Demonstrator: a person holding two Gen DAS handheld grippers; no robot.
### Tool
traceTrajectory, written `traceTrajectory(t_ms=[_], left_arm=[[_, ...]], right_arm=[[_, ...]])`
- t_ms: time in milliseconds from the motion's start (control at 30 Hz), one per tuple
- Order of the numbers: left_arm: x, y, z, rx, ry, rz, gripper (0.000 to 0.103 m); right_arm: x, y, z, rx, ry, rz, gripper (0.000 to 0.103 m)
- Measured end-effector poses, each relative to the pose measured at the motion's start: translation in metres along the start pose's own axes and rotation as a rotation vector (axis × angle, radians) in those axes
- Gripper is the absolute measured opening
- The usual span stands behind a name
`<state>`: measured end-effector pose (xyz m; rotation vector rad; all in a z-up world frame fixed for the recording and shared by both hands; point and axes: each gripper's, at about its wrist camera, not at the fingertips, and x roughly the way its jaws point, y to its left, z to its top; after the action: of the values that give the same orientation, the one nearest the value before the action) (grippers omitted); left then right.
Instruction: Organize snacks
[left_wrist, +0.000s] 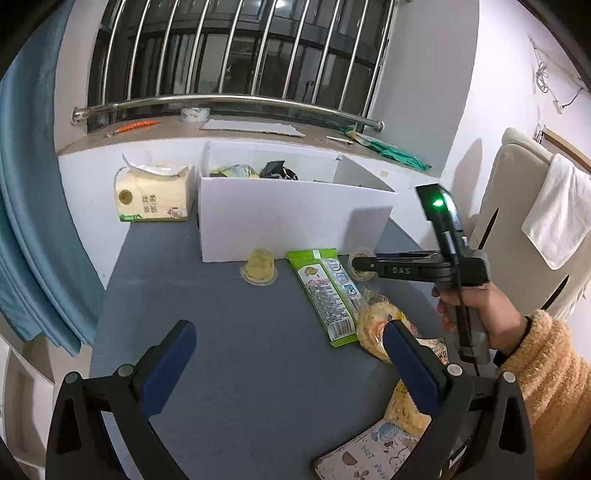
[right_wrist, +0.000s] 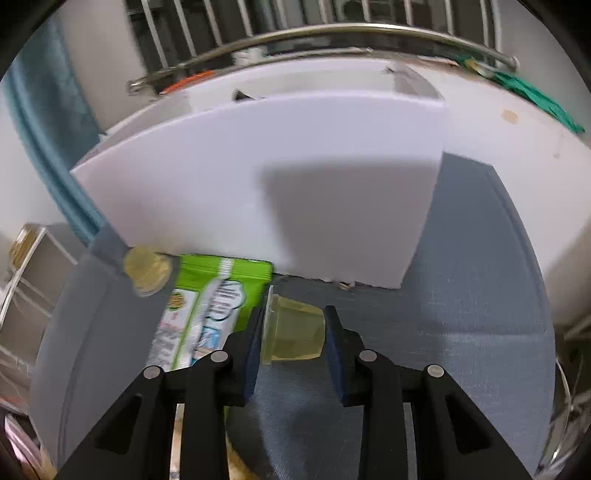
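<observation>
Right wrist view: the right gripper (right_wrist: 293, 334) has its dark blue pads (right_wrist: 252, 354) pressed on either side of a small translucent yellow jelly cup (right_wrist: 291, 332) — clenched on it, the cup tilted on its side just above the grey table top (right_wrist: 461, 295).
Held cup's place: near the front wall of the white cardboard box (right_wrist: 258, 177), just right of the flat green snack packet (right_wrist: 207, 302).
Second cup: another yellow jelly cup (right_wrist: 147, 271) sits at the packet's far left corner, blurred.
Left wrist view: the left gripper (left_wrist: 288, 369) hangs over bare grey table (left_wrist: 240, 350), blue-padded jaws spread wide with nothing between them.
Table items: a yellow jelly cup (left_wrist: 258, 266) stands upside down just before the white box (left_wrist: 288, 218); the green packet (left_wrist: 327, 295) lies to its right, a round yellow-wrapped cake (left_wrist: 376, 328) touching its near end.
Box contents: crumpled wrappers show over the rim — sorts unclear.
Right hand: the hand (left_wrist: 476, 306) in an orange fleece sleeve grips the black handle, the tool's tip (left_wrist: 360, 264) at the cup by the box's right corner.
Beside box: a yellow tissue pack (left_wrist: 153, 195) stands to the left.
</observation>
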<state>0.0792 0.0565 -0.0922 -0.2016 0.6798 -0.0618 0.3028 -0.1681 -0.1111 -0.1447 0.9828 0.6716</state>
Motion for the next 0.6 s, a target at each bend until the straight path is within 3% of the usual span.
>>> traceTrajectory(t_ms=[233,433,600], left_arm=[[0.041,0.0,0.023,-0.002,0.048,0.037,0.103],[0.107,0.005,0.047,-0.002,0.113,0.103,0.103],[0.154,0.017,0.06,-0.022,0.17,0.148,0.102]], right_arm=[[-0.052,-0.001,-0.016,0.046,-0.095,0.045,0.034],[-0.116,0.006,-0.047,0.096,-0.204,0.14,0.034],[-0.143,0.019,-0.065,0.085,-0.246,0.152,0.034]])
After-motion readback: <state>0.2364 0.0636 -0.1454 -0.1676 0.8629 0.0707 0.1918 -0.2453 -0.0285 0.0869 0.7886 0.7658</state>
